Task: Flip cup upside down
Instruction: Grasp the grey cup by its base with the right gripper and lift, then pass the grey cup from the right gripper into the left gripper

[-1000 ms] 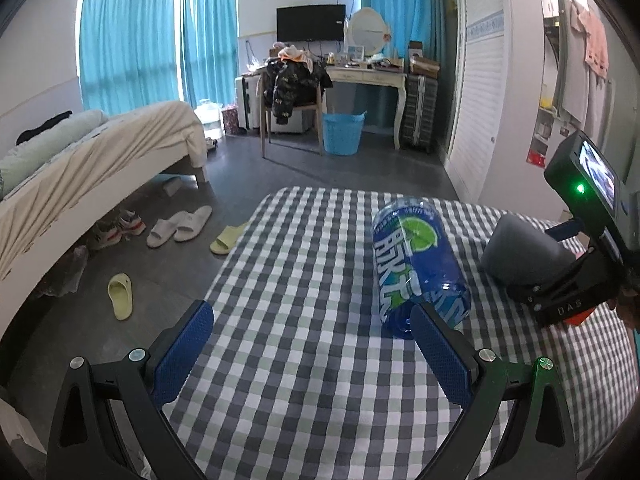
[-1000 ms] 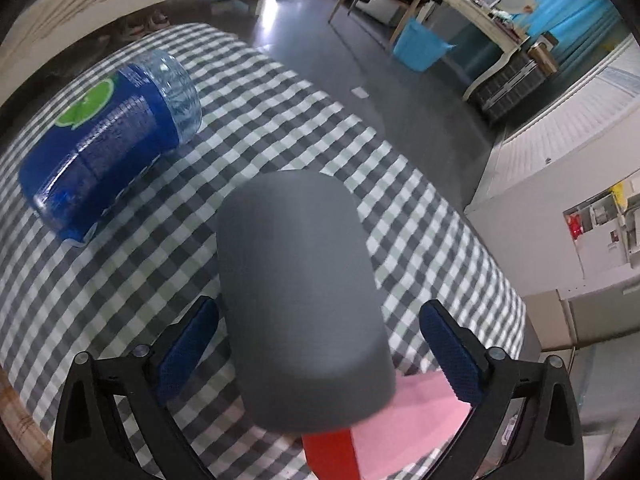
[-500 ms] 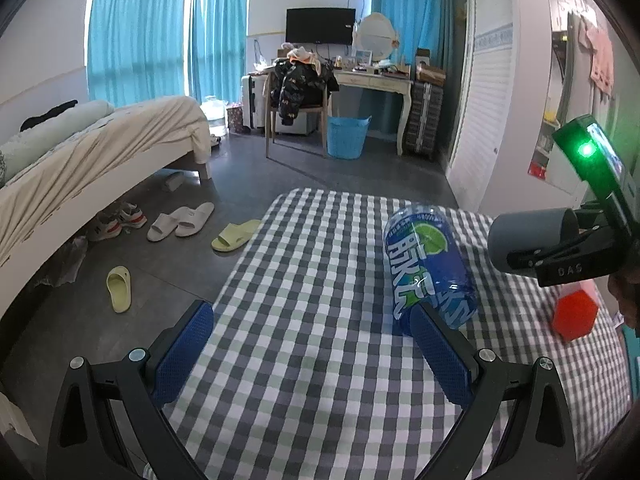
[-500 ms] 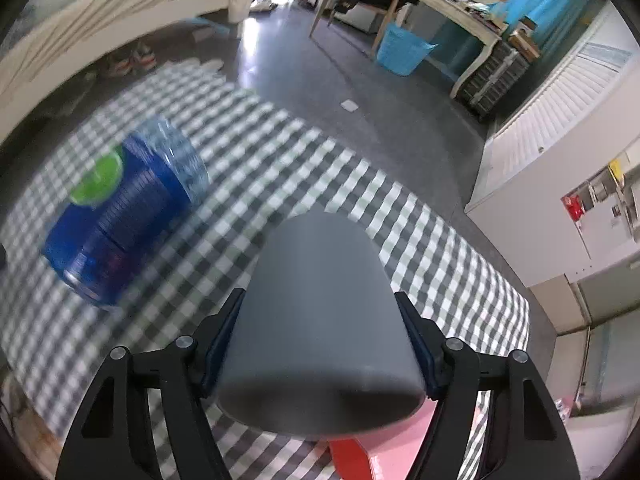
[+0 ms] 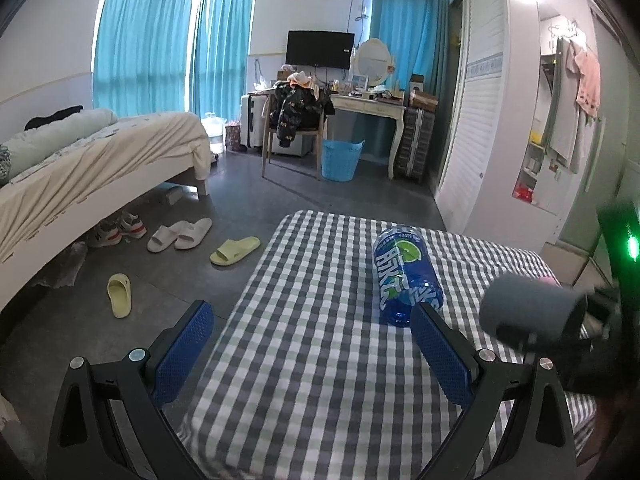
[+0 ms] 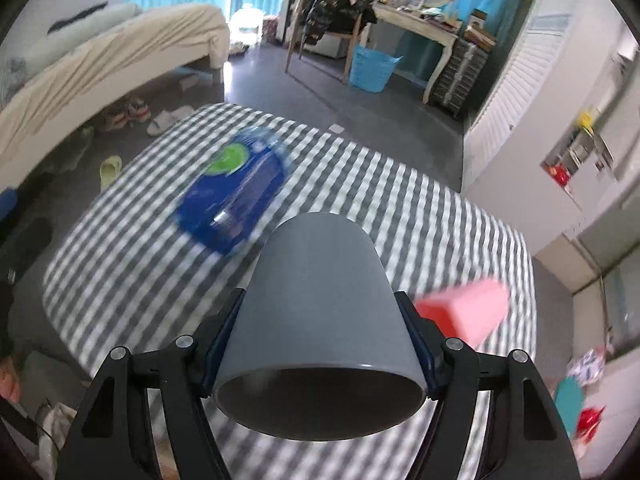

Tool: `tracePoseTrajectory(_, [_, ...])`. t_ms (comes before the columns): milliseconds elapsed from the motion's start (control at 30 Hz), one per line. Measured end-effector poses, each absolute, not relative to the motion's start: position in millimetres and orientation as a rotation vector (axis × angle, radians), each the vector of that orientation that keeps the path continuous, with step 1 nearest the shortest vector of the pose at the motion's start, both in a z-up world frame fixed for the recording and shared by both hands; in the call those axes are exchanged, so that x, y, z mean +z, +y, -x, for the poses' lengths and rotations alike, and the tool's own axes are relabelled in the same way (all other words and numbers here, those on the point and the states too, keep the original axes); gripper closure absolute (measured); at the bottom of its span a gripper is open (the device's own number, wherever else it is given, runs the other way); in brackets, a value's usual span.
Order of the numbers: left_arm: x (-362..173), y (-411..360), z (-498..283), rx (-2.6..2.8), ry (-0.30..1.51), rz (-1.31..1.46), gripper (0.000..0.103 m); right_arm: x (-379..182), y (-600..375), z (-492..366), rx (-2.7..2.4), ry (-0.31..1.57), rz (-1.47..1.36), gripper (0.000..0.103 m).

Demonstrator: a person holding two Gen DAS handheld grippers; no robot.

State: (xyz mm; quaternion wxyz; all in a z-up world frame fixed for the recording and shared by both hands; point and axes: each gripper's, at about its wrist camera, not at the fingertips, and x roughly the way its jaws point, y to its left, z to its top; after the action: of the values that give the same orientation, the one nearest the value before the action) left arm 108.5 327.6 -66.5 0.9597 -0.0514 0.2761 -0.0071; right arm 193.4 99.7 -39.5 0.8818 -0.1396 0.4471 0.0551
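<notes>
Since a second ago: my right gripper (image 6: 320,344) has lifted the cup (image 6: 318,320) off the table (image 5: 320,360) — pinched mid-wall, mouth toward me. Light, stiff, smooth plastic, likely slippery. Left gripper (image 5: 312,348) spread, empty, bottle (image 5: 404,276) beyond.

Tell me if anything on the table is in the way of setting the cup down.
Probably nothing is. The right tongs hold the cup above bare checkered table. The bottle lies to its left and the pink box to its right.
</notes>
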Motion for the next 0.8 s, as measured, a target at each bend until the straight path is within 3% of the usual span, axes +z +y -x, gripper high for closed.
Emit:
tracePoseTrajectory(267, [-61,333,-84,-0.008,0.555,0.081,0.001,-78,108,-141,0.057,0.928,0.193,0.032])
tracePoseTrajectory(733, [-58,289,-76,0.018,0.584,0.002,0.001,-93,96,-114,0.129,0.922,0.138,0.032])
tracePoseTrajectory(800, [-54,278,-77,0.026,0.585,-0.015,0.001,-92,92,-114,0.148,0.931,0.125,0.027])
